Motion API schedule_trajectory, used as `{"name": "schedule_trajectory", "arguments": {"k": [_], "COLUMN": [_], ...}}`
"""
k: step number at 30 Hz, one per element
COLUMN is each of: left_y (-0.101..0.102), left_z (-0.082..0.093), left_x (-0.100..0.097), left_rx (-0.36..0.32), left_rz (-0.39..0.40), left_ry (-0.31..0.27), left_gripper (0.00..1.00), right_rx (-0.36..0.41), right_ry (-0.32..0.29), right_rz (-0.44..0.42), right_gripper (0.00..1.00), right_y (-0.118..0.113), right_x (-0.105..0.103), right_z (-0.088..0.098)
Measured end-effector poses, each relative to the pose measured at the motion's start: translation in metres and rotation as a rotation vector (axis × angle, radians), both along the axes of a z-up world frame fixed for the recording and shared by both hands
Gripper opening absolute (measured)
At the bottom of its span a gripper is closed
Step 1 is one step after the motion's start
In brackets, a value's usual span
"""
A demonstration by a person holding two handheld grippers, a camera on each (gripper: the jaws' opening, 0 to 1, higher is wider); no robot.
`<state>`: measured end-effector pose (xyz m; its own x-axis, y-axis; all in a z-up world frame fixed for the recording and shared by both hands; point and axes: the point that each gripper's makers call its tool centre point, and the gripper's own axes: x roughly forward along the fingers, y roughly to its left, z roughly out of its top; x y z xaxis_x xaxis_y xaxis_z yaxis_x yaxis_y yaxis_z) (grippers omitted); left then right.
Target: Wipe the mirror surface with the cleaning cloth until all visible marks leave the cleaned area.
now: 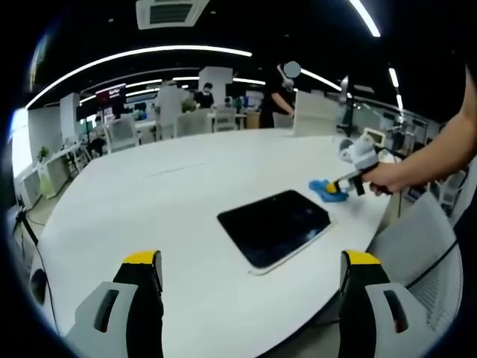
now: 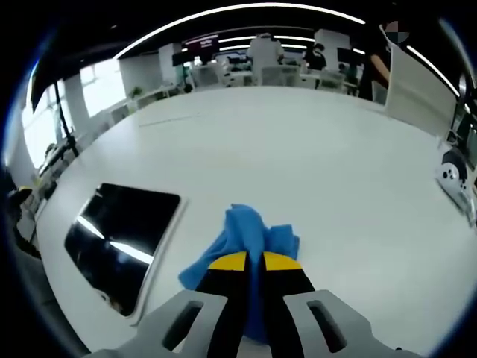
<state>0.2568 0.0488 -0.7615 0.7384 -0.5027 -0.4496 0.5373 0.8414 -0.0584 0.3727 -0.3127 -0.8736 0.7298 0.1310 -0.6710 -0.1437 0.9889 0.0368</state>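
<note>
In the left gripper view, the left gripper (image 1: 252, 268) hovers over the near edge of the white bench (image 1: 164, 194) with its yellow-tipped jaws spread wide and nothing between them. The mirror (image 1: 274, 226) — a dark rectangular slab with a pale rim — lies flat on the bench just ahead of those jaws and between their lines, reaching slightly toward the right jaw. Beyond its far right corner sits the blue cleaning cloth (image 1: 328, 189), pinched by the right gripper (image 1: 333, 186), which a person's hand (image 1: 387, 177) holds as it comes in from the right.

In the right gripper view, the right gripper (image 2: 247, 261) has its jaws pressed nearly together on the cleaning cloth (image 2: 246, 235), which bunches up ahead of the tips and spills to their left onto the bench (image 2: 313, 149). The mirror (image 2: 123, 239) lies to the left of these jaws, near the cloth — the cloth is not on the glass. Bright strips of ceiling light reflect in its dark surface.
</note>
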Motion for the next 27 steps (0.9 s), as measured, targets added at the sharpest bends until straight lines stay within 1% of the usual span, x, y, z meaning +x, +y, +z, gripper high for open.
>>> {"name": "schedule_trajectory", "arguments": {"k": [7, 11, 14, 16, 18, 23, 27], "left_y": [0.0015, 0.0032, 0.001, 0.0023, 0.003, 0.0025, 0.001], "left_z": [0.0015, 0.0003, -0.0027, -0.002, -0.0033, -0.003, -0.0013], "left_x": [0.0008, 0.002, 0.0016, 0.002, 0.0018, 0.0012, 0.0009], "left_rx": [-0.004, -0.006, 0.017, 0.031, 0.019, 0.027, 0.028], "left_rz": [0.006, 0.019, 0.009, 0.004, 0.008, 0.012, 0.006], "left_ry": [-0.009, 0.001, 0.0, -0.015, 0.004, 0.003, -0.008], "left_gripper": [0.99, 0.99, 0.99, 0.99, 0.99, 0.99, 0.99], "right_rx": [-0.001, -0.004, -0.004, 0.0, 0.017, 0.015, 0.041], "right_ry": [0.001, 0.01, 0.009, 0.005, 0.006, 0.014, 0.03], "right_rz": [-0.003, 0.006, 0.021, 0.025, 0.009, 0.006, -0.001], "right_gripper": [0.01, 0.01, 0.01, 0.01, 0.01, 0.01, 0.0], "right_y": [0.0001, 0.0002, 0.0016, 0.0015, 0.0016, 0.0024, 0.0027], "right_x": [0.0, 0.0006, 0.0034, 0.0043, 0.0034, 0.0042, 0.0069], "right_z": [0.0001, 0.0005, 0.0007, 0.0008, 0.001, 0.0019, 0.0024]}}
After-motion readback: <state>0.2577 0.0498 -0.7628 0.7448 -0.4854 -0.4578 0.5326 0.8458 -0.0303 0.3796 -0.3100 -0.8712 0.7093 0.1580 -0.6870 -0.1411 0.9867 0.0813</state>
